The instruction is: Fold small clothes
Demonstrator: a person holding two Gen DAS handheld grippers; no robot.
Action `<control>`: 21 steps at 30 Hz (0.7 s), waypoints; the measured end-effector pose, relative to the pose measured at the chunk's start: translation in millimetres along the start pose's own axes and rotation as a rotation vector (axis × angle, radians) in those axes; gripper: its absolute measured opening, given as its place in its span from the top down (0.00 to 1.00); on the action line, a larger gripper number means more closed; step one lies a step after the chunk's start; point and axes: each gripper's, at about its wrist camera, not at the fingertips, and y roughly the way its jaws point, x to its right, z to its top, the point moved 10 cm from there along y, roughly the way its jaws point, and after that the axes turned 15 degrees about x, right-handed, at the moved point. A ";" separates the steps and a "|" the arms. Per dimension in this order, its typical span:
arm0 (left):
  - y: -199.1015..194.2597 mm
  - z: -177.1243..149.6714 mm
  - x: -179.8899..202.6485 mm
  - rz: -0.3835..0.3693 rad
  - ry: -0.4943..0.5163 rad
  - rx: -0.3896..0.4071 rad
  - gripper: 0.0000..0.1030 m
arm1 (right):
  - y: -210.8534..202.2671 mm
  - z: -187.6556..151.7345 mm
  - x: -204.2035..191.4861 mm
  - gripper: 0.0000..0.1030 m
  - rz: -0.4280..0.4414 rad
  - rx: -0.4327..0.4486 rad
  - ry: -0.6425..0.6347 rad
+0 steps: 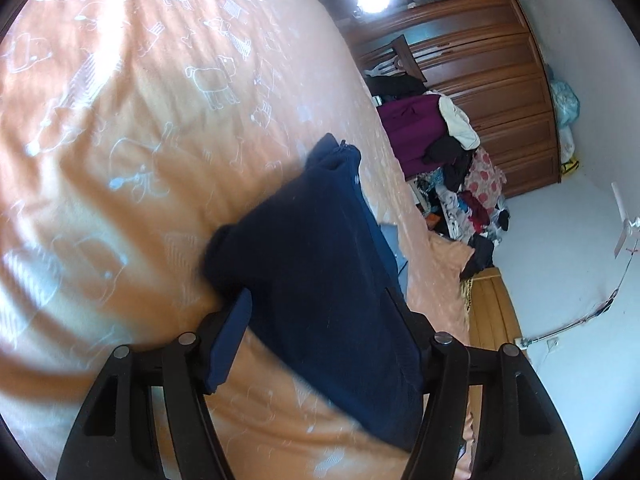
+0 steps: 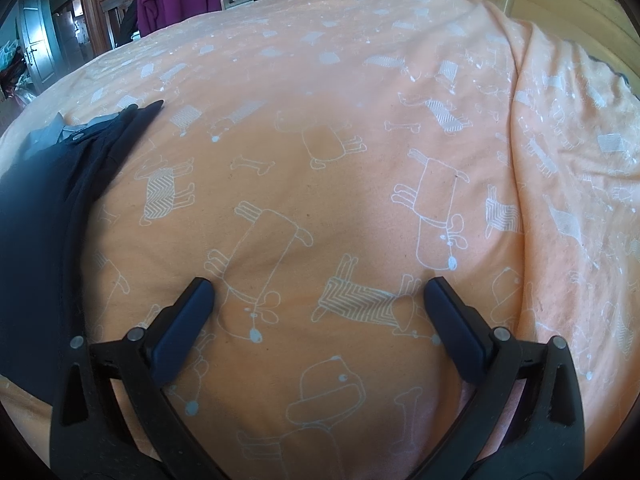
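At the bottom of the left view my left hand-held gripper (image 1: 320,320) has navy cloth (image 1: 320,248) lying across its gap; I cannot tell whether it pinches. My right hand-held gripper (image 2: 320,304) is spread over bare bed (image 2: 360,140), the cloth at that frame's left edge (image 2: 40,216). I judge it light, limp and not fragile; take it by a hem or the corner near the snap. No readable writing.
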 end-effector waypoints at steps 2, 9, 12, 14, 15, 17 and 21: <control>8.5 2.0 2.8 -0.010 0.000 0.004 0.31 | 0.1 0.0 -0.2 0.00 -0.001 -0.004 -0.001; -8.7 -31.2 -3.8 0.186 0.179 -0.063 0.40 | 0.8 1.1 0.7 0.00 0.007 -0.005 0.007; -7.1 -42.1 2.8 0.194 0.270 -0.093 0.35 | 0.2 1.0 1.2 0.00 0.002 -0.003 0.002; -5.7 -38.7 -8.9 0.220 0.252 -0.089 0.38 | 0.2 1.2 1.4 0.00 0.002 -0.004 0.001; -7.1 -36.3 -16.6 0.251 0.258 -0.089 0.56 | 0.6 1.3 1.8 0.00 0.004 -0.006 0.003; -15.0 -34.0 -41.1 0.288 0.197 -0.094 0.85 | 1.1 1.4 3.0 0.00 0.015 -0.010 0.014; -18.1 -36.4 -43.4 0.207 0.148 -0.139 0.91 | 1.9 1.1 4.7 0.00 0.037 -0.016 0.038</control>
